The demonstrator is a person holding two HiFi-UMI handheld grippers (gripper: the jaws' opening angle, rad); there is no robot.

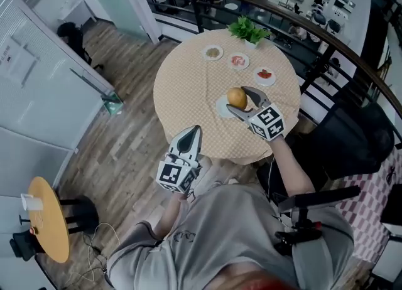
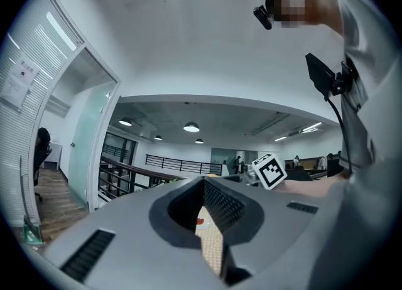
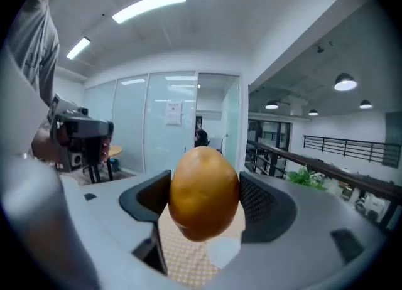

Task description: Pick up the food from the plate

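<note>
A round, orange-brown piece of food [image 1: 237, 98] [image 3: 204, 193] sits between the jaws of my right gripper [image 1: 239, 100] [image 3: 205, 202], which is shut on it. The food hangs just above a white plate [image 1: 220, 109] [image 3: 225, 251] near the front of the round checkered table [image 1: 188, 88]. My left gripper [image 1: 192, 132] [image 2: 205, 183] hovers at the table's near edge, left of the plate. Its jaws are shut with nothing between them, and only tablecloth shows through the hollow behind the tips.
Three small plates with food [image 1: 213, 52] [image 1: 239, 61] [image 1: 265, 76] lie along the table's far side, beside a green plant [image 1: 249, 29]. A dark railing [image 1: 295, 16] curves behind the table. A black chair [image 1: 355, 138] stands at the right, and a small yellow table [image 1: 49, 220] at the lower left.
</note>
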